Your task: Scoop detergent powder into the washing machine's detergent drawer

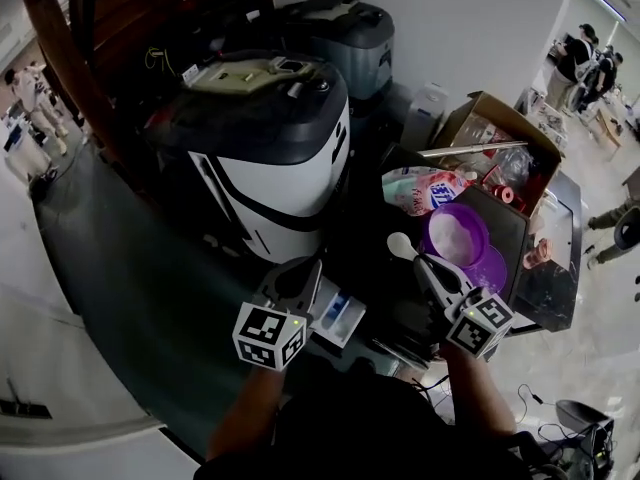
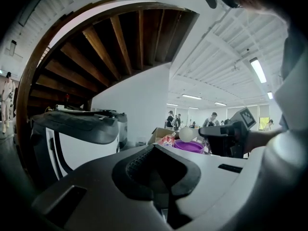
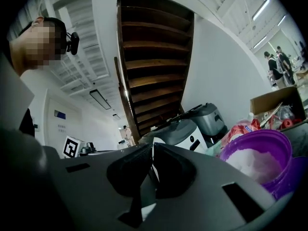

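The white washing machine with a dark lid stands at centre. Its detergent drawer is pulled out at the lower front. My left gripper hangs just left of the drawer, jaws shut with nothing between them. My right gripper is shut on the handle of a white spoon. The handle shows as a white strip between the pads. The spoon's bowl is held at the near-left rim of a purple tub of white detergent powder.
A pink and blue detergent bag lies behind the tub. An open cardboard box of clutter stands at the right. A second grey machine sits behind the washer. Wooden stairs rise at the left. People stand far off.
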`<state>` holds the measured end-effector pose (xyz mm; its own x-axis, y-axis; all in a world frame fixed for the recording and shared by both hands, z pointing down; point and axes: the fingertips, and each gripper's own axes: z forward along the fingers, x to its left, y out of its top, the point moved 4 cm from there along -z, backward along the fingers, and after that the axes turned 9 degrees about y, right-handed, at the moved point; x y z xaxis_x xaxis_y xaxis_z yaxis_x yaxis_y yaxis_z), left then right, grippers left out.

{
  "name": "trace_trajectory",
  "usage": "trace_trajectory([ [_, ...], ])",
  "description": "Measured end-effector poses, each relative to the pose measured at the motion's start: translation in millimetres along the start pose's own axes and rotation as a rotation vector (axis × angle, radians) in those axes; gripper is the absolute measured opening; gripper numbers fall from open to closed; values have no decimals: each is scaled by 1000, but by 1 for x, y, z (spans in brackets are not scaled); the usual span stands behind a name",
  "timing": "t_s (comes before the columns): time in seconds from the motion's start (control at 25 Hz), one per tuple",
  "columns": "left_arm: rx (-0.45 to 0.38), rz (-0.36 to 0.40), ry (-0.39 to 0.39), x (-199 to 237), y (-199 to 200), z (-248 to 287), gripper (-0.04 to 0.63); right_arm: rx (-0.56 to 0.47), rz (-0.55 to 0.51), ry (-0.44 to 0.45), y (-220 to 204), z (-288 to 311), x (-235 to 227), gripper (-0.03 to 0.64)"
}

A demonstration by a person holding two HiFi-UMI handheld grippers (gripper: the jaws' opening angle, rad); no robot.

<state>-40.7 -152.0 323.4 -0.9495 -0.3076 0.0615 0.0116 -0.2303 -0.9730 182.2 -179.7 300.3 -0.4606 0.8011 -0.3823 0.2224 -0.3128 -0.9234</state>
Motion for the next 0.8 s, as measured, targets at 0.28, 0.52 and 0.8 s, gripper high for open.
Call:
trace_trajectory([
  [0.28,-21,-5,-71,3,5,21,3,11,-83,-88,15,-15,-12,21],
  [0.52,-2,0,-106,-17,7,49,3,72,-113,-182,22,-42,-61,21],
  [0.8,16,-2,-108,-37,4,74,3,163,-155,-235,28,-61,-112,21],
])
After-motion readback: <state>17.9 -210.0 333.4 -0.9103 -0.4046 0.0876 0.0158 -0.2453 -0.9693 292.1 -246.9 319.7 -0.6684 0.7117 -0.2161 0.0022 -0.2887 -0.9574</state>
